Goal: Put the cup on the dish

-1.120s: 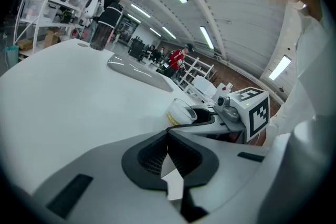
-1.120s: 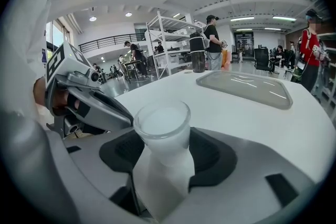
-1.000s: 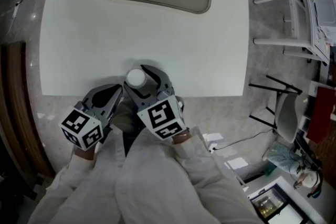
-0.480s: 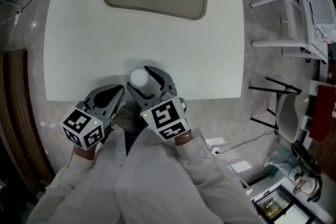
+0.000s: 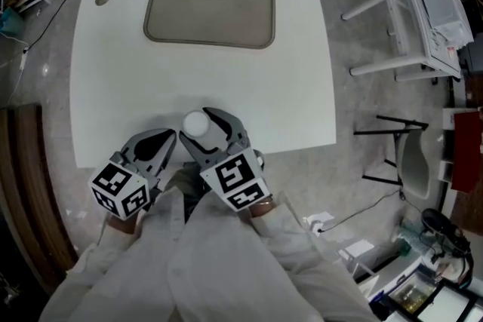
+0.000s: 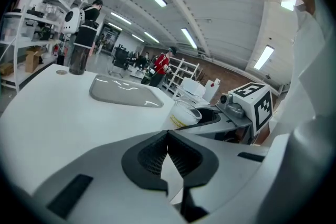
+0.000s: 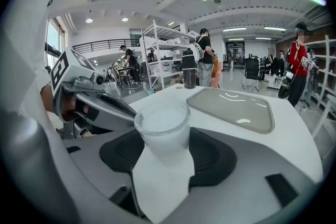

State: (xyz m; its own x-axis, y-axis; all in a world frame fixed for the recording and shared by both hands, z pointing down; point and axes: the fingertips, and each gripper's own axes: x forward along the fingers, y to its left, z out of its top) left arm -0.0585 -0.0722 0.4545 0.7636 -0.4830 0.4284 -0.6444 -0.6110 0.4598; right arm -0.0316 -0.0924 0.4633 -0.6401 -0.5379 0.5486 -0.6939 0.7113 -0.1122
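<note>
White sleeves (image 5: pixel 226 260); grey left gripper (image 5: pixel 170 135) and right gripper (image 5: pixel 201 119) carry black-and-white marker cubes (image 5: pixel 119 188).

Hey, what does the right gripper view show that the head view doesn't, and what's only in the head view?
Only the right gripper view: the right gripper shut on the clear wall of the cup, and people and shelving beyond the table. Only the head view: the right gripper's marker cube and all four corners of the table. Both: the cup, the grey dish, the dark bottle at the far corner, and the left gripper alongside.
</note>
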